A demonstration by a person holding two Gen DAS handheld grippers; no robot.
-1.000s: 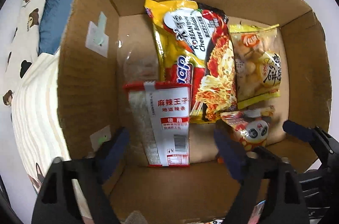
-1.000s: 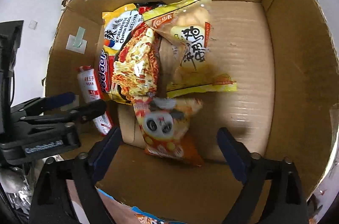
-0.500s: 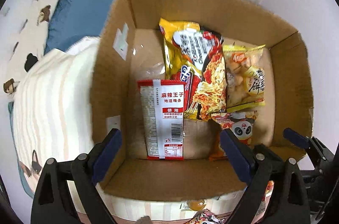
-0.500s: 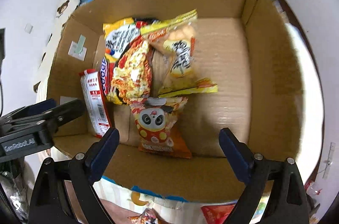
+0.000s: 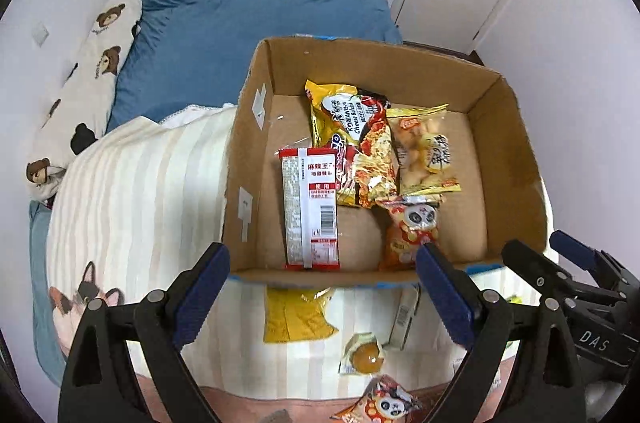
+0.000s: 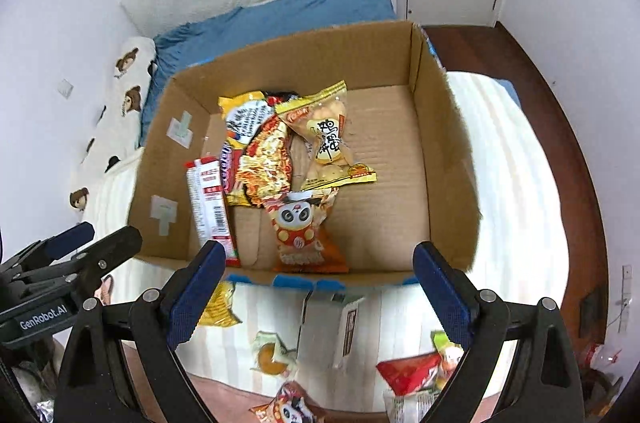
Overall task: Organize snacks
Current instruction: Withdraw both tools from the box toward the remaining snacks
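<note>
1. Both grippers have pulled up and back out of the cardboard box (image 5: 508, 127). A second ago their fingers hung down inside it, close over the packets; now they hover above its near edge, and the whole box shows on the striped blanket (image 5: 132, 191) of the bed.
2. The left gripper (image 5: 320, 295) has its jaws spread wide with nothing between them. The right gripper (image 6: 316, 297) is released and bare as well.
3. Four packets lie inside the box, all toward its left half: a red-and-white packet (image 5: 310, 211) flat near the left wall, a yellow noodle packet (image 5: 352, 147) just behind it, a yellow biscuit bag (image 5: 424, 151) beside that, and a panda packet (image 5: 412, 227) by the near edge. Compared with the earlier frames, none of them looks shifted; only the view has widened. The right half of the box floor is bare cardboard.
4. My reading is that a drop-off has just finished and both hands are heading back for more.
5. What newly shows is the pile left to sort, on the blanket in front of the box's near edge: a yellow wrapper (image 5: 296, 315), a small clear pack with something orange (image 5: 366, 355), a second panda packet (image 5: 384, 403), and, in the right view, a red packet (image 6: 408, 373) nearer the right corner.
6. So the job looks part done, with several snacks outside the box.
</note>
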